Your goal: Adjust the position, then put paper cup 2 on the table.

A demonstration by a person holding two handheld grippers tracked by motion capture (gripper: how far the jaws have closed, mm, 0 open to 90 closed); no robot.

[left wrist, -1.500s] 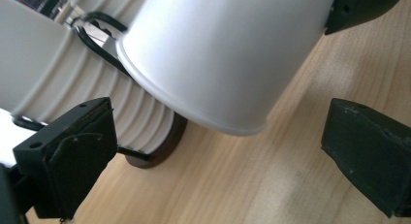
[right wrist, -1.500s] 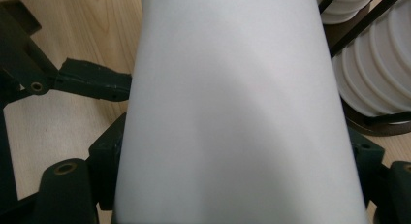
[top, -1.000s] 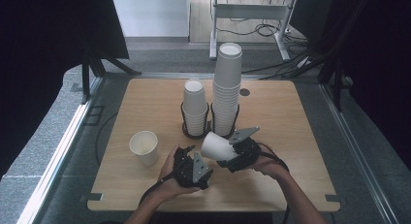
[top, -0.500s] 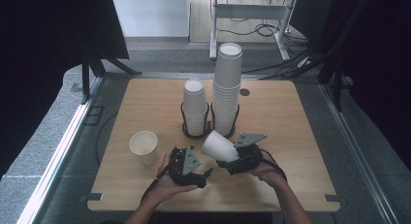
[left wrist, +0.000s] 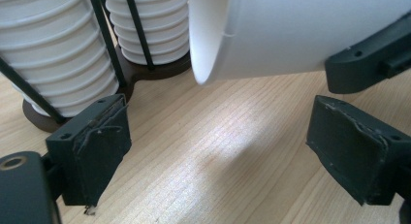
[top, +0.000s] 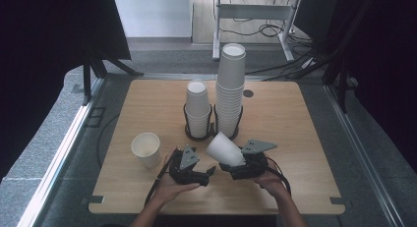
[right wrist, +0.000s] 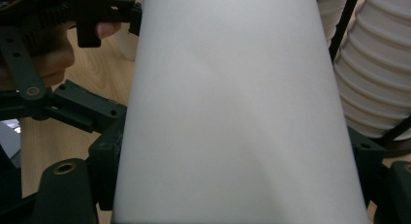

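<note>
Currently held: white paper cup (top: 224, 149), tilted on its side just below centre of the high view, gripped by its narrow end in the right gripper (top: 235, 164), mouth pointing to upper left. Seen in the right gripper view as cup wall (right wrist: 237, 112) between both jaws, pads pressed to either side. Left gripper (top: 209, 172) at lower centre-left of the high view, jaws just been closing, part-open with nothing between them; in the left gripper view, cup rim (left wrist: 206, 40) at top centre, above and beyond the pads (left wrist: 94, 146), apart from them. Behind: short cup stack (top: 198, 108) and tall cup stack (top: 231, 87) in black holders. Single upright cup (top: 145, 148) at left on wooden table (top: 305, 119).
</note>
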